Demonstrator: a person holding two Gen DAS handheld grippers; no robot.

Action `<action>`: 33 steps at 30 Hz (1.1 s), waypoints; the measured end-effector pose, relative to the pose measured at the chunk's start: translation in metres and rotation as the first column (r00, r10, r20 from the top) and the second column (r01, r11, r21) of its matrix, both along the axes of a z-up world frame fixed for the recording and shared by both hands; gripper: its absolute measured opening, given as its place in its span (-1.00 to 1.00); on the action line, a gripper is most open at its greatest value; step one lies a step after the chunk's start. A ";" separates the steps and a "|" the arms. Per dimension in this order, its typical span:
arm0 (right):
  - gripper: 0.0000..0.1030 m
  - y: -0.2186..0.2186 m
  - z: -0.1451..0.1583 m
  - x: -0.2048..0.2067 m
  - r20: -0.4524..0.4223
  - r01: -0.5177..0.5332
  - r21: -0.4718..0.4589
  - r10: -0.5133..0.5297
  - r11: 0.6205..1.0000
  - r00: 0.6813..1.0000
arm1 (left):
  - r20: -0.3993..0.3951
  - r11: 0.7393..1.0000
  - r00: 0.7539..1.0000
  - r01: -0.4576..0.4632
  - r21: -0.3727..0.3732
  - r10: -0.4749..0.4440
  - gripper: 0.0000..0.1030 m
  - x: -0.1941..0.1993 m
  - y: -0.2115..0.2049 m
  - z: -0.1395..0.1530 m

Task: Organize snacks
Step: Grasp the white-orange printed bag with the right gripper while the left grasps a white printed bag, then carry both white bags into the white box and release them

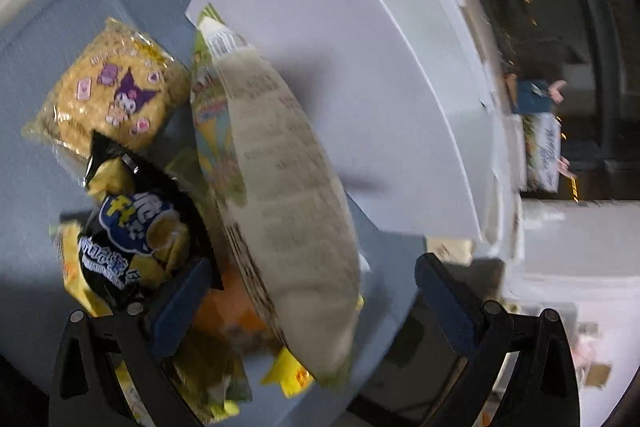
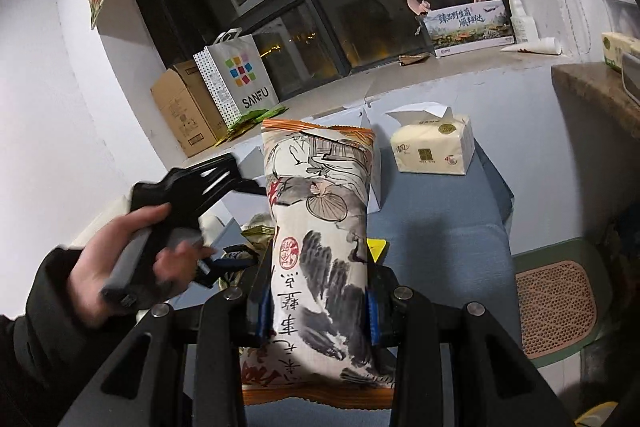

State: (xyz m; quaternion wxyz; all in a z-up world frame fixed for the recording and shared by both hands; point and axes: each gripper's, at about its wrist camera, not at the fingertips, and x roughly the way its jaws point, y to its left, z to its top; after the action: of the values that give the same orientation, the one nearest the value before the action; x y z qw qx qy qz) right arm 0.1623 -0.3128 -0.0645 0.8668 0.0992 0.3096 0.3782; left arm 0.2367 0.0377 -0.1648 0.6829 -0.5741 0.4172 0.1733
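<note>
My right gripper (image 2: 318, 303) is shut on a tall ink-drawing snack bag (image 2: 320, 227) with orange ends and holds it upright above the blue-grey cushion (image 2: 440, 239). My left gripper (image 1: 316, 279) is open, its fingers either side of a large pale-green snack bag (image 1: 280, 187) that stands on edge without being squeezed. A yellow Kuromi snack pack (image 1: 112, 87) and a black-and-yellow chip bag (image 1: 132, 227) lie to its left. The left gripper body and the hand holding it (image 2: 160, 227) show in the right wrist view.
A white box flap (image 1: 340, 67) stands behind the snacks. A tissue pack (image 2: 432, 147) sits on the cushion's far side. A cardboard box (image 2: 188, 111) and a SANFU paper bag (image 2: 236, 79) stand by the dark window. A green stool (image 2: 556, 299) is at right.
</note>
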 end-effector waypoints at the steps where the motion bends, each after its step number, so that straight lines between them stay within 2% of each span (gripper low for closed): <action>1: -0.27 -0.001 -0.002 0.000 -0.006 -0.003 0.005 0.003 1.000 1.000 | -0.004 1.000 1.000 -0.016 0.019 0.016 0.99 0.004 0.001 0.000; 2: -0.27 -0.002 -0.002 -0.001 -0.009 -0.007 0.009 0.007 1.000 1.000 | -0.003 0.999 1.000 -0.016 0.033 0.016 0.97 0.007 0.001 0.000; 4: -0.27 -0.002 -0.005 0.001 -0.002 -0.009 0.008 0.009 1.000 1.000 | -0.005 0.998 1.000 0.010 0.063 -0.010 0.73 0.018 0.003 -0.003; 5: -0.27 -0.002 -0.006 0.001 -0.003 -0.010 0.005 0.010 1.000 1.000 | -0.024 0.998 1.000 0.018 0.059 -0.016 0.47 0.019 0.007 -0.011; 6: -0.27 -0.002 -0.008 0.000 -0.009 -0.010 0.006 0.010 1.000 1.000 | -0.028 0.998 0.999 0.024 0.054 -0.023 0.34 0.019 0.010 -0.014; 7: -0.27 -0.002 -0.010 0.001 -0.018 -0.012 0.010 0.013 1.000 1.000 | 0.000 0.998 0.999 0.044 0.053 -0.044 0.29 0.020 0.010 -0.015; 8: -0.27 -0.003 -0.011 0.000 -0.020 -0.016 0.010 0.016 1.000 1.000 | 0.025 0.996 0.997 0.068 0.051 -0.069 0.11 0.019 0.011 -0.015; 11: -0.27 -0.003 -0.015 -0.002 -0.026 -0.017 0.012 0.017 1.000 1.000 | 0.116 0.990 0.983 0.140 0.034 -0.143 -0.04 0.009 0.013 -0.014; 15: -0.27 -0.005 -0.019 -0.005 -0.037 -0.012 0.019 0.013 1.000 0.999 | 0.192 0.975 0.957 0.204 0.087 -0.217 -0.23 -0.025 0.013 -0.006; 18: -0.27 -0.002 -0.019 -0.007 -0.036 -0.009 0.018 0.010 1.000 0.999 | 0.255 0.951 0.921 0.258 0.170 -0.295 -0.24 -0.050 0.014 0.009; 20: -0.27 0.003 -0.019 -0.008 -0.033 -0.013 0.017 0.014 1.000 0.999 | 0.299 0.928 0.887 0.292 0.230 -0.353 -0.24 -0.069 0.013 0.023; 22: -0.27 0.009 -0.018 -0.009 -0.028 -0.015 0.012 0.015 1.000 0.999 | 0.321 0.890 0.849 0.317 0.327 -0.420 -0.24 -0.087 0.010 0.044; 24: -0.27 0.015 -0.017 -0.008 -0.034 -0.014 0.015 0.015 1.000 0.999 | 0.299 0.833 0.828 0.313 0.456 -0.475 -0.24 -0.101 0.012 0.063; 26: -0.27 0.023 -0.015 -0.005 -0.036 -0.021 0.019 0.021 1.000 0.999 | 0.274 0.745 0.801 0.288 0.601 -0.532 -0.24 -0.113 0.011 0.087; 27: -0.27 0.026 -0.013 -0.005 -0.035 -0.022 0.019 0.023 1.000 0.999 | 0.268 0.708 0.785 0.282 0.648 -0.558 -0.24 -0.115 0.010 0.099; 28: -0.27 0.033 -0.011 -0.001 -0.032 -0.028 0.014 0.028 1.000 0.999 | 0.265 0.684 0.772 0.279 0.674 -0.577 -0.24 -0.114 0.012 0.110; 31: -0.27 0.051 -0.002 0.011 -0.021 -0.032 0.003 0.032 0.999 0.999 | 0.254 0.634 0.751 0.270 0.725 -0.610 -0.24 -0.104 0.025 0.135; 33: -0.27 0.067 0.008 0.027 -0.015 -0.038 0.004 0.038 0.999 0.999 | 0.227 0.574 0.743 0.248 0.780 -0.630 -0.24 -0.087 0.035 0.155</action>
State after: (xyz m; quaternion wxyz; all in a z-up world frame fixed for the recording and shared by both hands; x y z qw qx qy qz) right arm 0.1889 -0.2463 -0.0564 0.8569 0.0979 0.3173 0.3943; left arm 0.1494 0.0724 -0.0096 0.9499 -0.1631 0.2665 -0.0119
